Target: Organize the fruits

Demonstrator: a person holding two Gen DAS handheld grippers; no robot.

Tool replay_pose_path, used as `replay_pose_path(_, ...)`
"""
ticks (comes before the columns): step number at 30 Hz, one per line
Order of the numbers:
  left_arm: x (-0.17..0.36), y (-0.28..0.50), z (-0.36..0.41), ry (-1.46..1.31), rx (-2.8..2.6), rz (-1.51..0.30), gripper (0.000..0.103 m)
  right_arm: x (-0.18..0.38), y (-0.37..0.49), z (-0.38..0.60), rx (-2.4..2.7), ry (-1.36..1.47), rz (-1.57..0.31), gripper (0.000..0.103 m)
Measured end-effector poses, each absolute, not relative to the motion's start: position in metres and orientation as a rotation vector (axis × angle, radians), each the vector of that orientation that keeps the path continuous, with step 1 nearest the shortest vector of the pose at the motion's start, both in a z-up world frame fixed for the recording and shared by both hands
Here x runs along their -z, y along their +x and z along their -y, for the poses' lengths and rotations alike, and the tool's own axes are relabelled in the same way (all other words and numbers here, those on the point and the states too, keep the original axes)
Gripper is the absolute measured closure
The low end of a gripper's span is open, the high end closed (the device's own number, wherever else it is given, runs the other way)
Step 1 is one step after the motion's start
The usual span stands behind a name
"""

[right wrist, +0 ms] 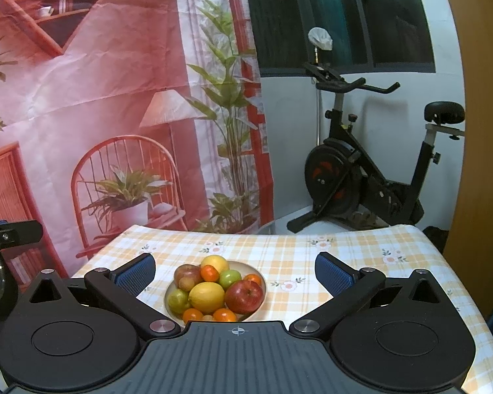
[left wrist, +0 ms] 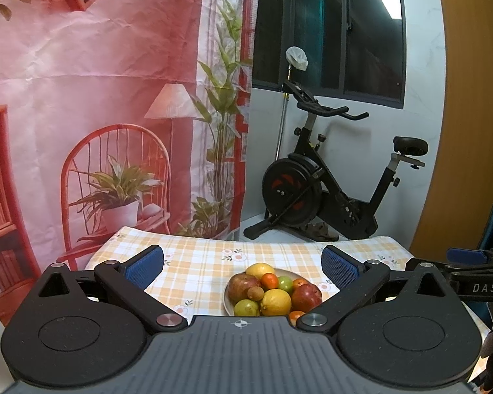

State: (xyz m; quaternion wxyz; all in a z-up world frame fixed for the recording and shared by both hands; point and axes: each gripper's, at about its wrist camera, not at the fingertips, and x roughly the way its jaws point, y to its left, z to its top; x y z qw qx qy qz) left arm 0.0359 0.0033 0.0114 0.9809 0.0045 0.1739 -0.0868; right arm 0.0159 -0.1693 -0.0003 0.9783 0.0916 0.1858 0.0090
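A beige bowl heaped with fruit stands on the checked tablecloth. It holds lemons, red apples, green limes, small oranges and a brown kiwi. My left gripper is open and empty, held above and short of the bowl. My right gripper is open and empty, also short of the bowl, with the bowl between its fingers in view. The right gripper's side shows at the right edge of the left wrist view.
The table with the yellow checked cloth ends at a far edge before a printed pink backdrop. An exercise bike stands behind on the right, by a window and an orange panel.
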Motion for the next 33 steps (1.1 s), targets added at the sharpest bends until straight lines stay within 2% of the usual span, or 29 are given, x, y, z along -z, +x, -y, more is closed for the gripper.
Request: replay_pose_path(33,-0.0107,0.0322,-0.0037,0.0,0.171,-0.351,0.0,0.0039,0.0175,0.1684,-0.023,0.187,-0.382,0.0)
